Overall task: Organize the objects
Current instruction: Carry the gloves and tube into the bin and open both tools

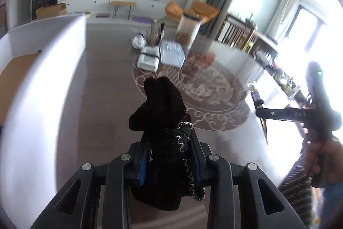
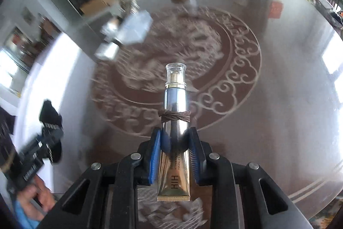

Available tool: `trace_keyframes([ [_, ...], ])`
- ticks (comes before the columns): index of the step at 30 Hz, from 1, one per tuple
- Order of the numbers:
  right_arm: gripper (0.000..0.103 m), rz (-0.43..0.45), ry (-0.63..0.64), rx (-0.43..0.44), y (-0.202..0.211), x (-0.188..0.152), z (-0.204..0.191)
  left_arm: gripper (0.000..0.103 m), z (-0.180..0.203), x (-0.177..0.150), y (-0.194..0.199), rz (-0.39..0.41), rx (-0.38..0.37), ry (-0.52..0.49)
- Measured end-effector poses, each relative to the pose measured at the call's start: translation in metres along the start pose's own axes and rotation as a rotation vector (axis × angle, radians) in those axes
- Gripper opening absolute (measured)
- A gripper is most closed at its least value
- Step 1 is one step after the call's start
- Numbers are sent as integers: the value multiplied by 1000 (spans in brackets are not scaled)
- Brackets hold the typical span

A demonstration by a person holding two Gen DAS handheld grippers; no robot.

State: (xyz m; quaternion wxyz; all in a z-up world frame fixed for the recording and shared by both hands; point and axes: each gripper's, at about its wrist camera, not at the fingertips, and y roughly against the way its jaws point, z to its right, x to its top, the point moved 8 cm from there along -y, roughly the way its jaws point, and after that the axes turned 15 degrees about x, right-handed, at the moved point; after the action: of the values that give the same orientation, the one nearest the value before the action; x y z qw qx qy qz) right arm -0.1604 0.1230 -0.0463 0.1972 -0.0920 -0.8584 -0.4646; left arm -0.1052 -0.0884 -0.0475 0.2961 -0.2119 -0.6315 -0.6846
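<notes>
My left gripper is shut on a black fuzzy cloth item with silvery thread trim, which sticks up and forward between the blue pads. The same cloth shows at the left edge of the right wrist view. My right gripper is shut on a gold and silver cosmetic tube. The tube has a clear cap pointing away, and a brown hair tie is wound round its middle. Both are held above the round patterned tabletop.
At the far side of the table lie white boxes, a clear flat pack and a tall clear container with brown contents. A white panel rises close on the left. A person's hand grips the right tool.
</notes>
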Motion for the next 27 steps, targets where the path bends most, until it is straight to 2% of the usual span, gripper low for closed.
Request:
trace_keyframes([
  [3,26,34,35,58,12,12,-38,32,-25,10,42,67,1,46],
  [7,26,24,131,145,8,23,-112,32,-77,29,97,155,61,103],
  [11,26,-7,239,297,-11,27,-211,33,-154,32,129,187,217,172],
  [14,26,-55,332,413,-28,18,-291,33,-214,21,132,156,351,235],
  [16,26,-100,390,472,-47,7,-340,33,-245,12,132,133,375,295],
  [17,26,-118,418,490,-56,0,-362,35,-256,8,131,119,391,315],
  [19,26,-150,477,521,-76,-13,-402,47,-279,-3,118,38,455,317],
  [21,28,-179,511,539,-97,-25,-429,76,-296,-12,112,-7,538,332],
  [22,37,-199,510,548,-107,-30,-436,78,-299,-14,111,-4,557,346],
  [23,46,-226,497,546,-120,-35,-442,78,-301,-16,112,4,555,361],
  [24,58,-230,488,530,-125,-36,-442,79,-299,-17,113,13,537,369],
  [27,62,-168,509,504,-119,-33,-429,81,-288,-17,111,40,520,368],
])
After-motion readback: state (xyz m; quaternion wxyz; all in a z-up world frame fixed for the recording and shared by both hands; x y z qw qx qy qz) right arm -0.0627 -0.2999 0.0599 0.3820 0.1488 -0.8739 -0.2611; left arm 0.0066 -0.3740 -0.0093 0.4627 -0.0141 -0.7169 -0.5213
